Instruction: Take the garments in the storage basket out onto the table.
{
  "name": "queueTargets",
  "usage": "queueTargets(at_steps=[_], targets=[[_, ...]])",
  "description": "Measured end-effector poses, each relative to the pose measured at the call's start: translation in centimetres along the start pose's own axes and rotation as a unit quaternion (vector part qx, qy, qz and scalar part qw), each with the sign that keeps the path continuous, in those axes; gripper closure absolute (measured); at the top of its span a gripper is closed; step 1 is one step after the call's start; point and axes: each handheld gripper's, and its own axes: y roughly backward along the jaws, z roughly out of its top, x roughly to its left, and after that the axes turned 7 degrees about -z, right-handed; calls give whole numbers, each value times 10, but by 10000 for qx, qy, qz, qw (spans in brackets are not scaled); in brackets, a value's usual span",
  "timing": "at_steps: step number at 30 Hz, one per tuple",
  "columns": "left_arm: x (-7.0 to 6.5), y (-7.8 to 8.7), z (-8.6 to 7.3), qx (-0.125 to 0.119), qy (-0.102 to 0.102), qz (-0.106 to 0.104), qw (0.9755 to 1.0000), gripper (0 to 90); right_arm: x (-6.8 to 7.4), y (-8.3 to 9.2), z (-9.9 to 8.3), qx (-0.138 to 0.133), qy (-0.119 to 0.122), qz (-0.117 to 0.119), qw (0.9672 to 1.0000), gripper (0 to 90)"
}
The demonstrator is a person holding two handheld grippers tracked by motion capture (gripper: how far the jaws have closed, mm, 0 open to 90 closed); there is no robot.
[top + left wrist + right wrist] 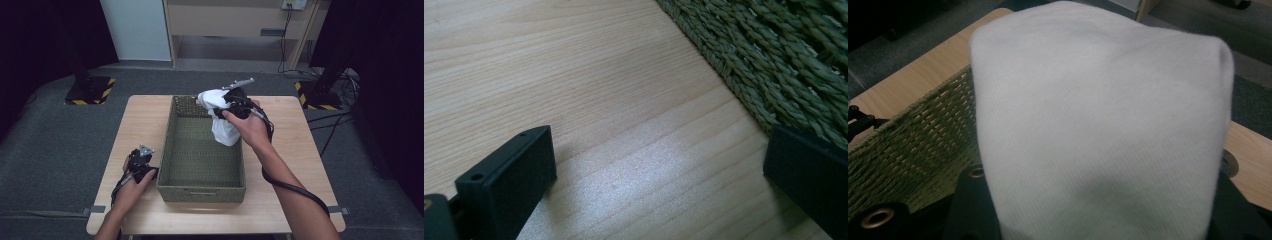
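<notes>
My right gripper (231,101) fingers pinch the white cloth (220,120) above the basket's (200,190) far right corner | my left gripper (141,162) fingers apart, low on the worktop (280,210) left of basket

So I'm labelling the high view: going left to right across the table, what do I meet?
Left gripper → woven basket → white cloth hanging from the right gripper → bare table.

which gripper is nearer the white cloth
Right. The right gripper is shut on the cloth, holding it over the basket's far right corner. The left gripper rests open on the table beside the basket's near left corner.
</notes>
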Motion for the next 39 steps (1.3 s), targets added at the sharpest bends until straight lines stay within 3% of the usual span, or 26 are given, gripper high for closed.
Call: queueTargets(at_steps=[39], targets=[[0,0,0,7,3,-1,10000,0,-49,31,-25,-88,-325,-229,9992,482]])
